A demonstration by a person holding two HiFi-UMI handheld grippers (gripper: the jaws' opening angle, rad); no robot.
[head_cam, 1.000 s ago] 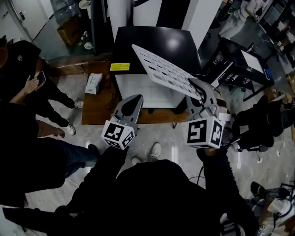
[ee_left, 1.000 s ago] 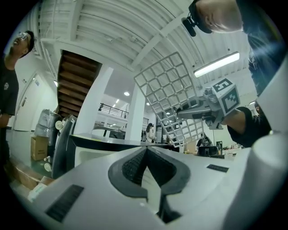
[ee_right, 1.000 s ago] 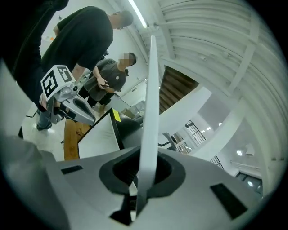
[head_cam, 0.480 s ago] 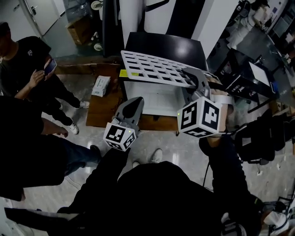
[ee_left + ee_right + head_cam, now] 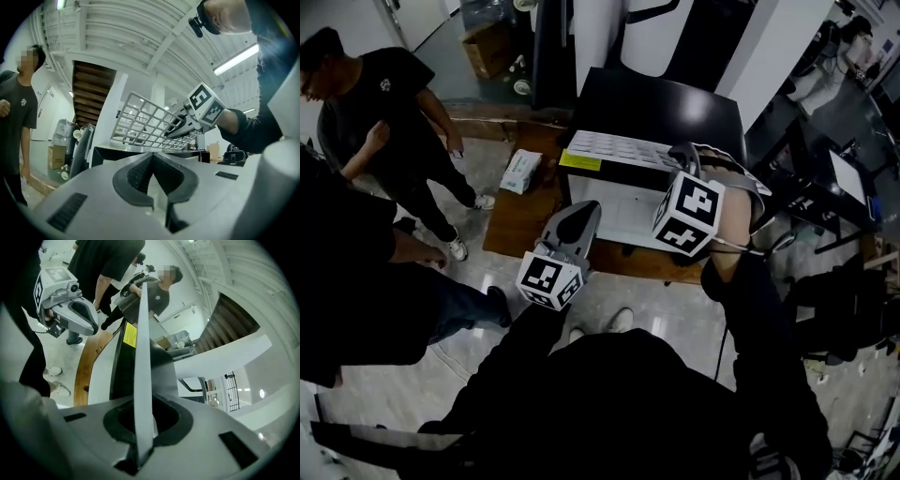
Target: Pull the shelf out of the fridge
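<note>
Shelf (image 5: 619, 148), a white grid panel, fully out of the fridge (image 5: 675, 98) and held by the right gripper (image 5: 682, 156). The jaws are nearly together, pinching the panel's near rim. The panel runs straight ahead of them over the fridge's black top. In the left gripper view it hangs tilted, and whether any part touches the top cannot be told.

Left gripper (image 5: 579, 216): jaws together with nothing between them. It sits low and to the left of the right gripper, apart from the shelf, pointing toward the fridge.

Beyond the shelf: a yellow label (image 5: 579, 161) on the fridge's front edge, a wooden board (image 5: 511, 220) under the fridge, a small pack (image 5: 523, 171) on the floor further left, and a bystander (image 5: 394, 94).

Step in hand, as judged: carrying the freed shelf clear and setting it down. A pinch on one rim leaves a long lever, so the grip needs to be firm. The wrist should level the panel before lowering, and the free edge should land first, gently. The idle left gripper could steady the far rim. Release only once the panel lies flat.
</note>
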